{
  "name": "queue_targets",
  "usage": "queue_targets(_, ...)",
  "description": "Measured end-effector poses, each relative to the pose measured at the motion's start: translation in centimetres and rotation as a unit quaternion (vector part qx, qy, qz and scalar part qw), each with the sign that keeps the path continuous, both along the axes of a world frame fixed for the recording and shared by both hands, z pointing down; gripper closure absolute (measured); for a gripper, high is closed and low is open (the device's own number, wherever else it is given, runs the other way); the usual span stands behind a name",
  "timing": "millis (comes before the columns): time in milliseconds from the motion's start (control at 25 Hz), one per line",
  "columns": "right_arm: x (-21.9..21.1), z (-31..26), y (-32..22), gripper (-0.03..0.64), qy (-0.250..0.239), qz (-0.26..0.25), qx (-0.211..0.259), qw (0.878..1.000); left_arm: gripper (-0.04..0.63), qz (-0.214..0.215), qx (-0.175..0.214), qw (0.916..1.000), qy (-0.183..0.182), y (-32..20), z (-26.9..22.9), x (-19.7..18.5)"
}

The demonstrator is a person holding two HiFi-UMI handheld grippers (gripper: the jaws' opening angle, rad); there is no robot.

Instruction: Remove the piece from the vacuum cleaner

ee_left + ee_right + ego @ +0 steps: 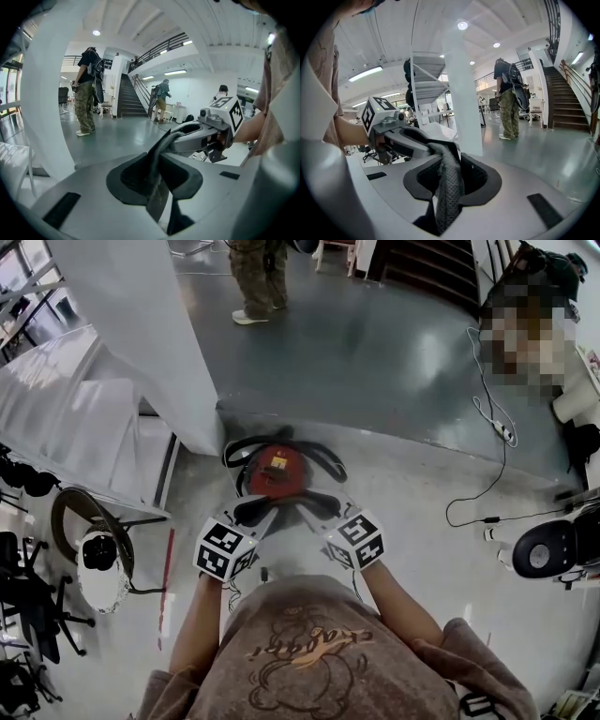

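One mesh strip (pixel 449 206) tight in left claw (pixel 159 174) and right claw (pixel 451 180); open floor (pixel 422 474).

The vacuum cleaner (pixel 279 470) has its near side hidden behind the left tongs (pixel 267 514) and right tongs (pixel 307 510). In the right gripper view the dark strap (pixel 449 187) runs out of sight beneath the tongs' body. A standing person (pixel 258 277) is cut off at the waist by the top edge.

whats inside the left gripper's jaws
A grey mesh strip, pinched shut in the left gripper; the right gripper grips its other end. The head view cannot show whether it is attached to the red vacuum cleaner: the grippers cover that spot.
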State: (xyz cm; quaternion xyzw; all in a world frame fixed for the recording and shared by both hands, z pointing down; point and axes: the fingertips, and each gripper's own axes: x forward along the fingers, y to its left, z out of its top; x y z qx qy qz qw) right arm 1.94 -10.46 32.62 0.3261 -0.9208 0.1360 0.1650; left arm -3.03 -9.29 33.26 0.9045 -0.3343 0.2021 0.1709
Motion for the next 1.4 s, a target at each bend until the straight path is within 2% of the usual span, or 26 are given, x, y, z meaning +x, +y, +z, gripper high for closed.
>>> queue_targets(1400, -2.2, 0.3, 1.9, 0.535, -0.01, 0.016, -0.002, 1.0, 0.517, -0.007, -0.003, 1.0, 0.003, 1.6, 0.2, -2.3)
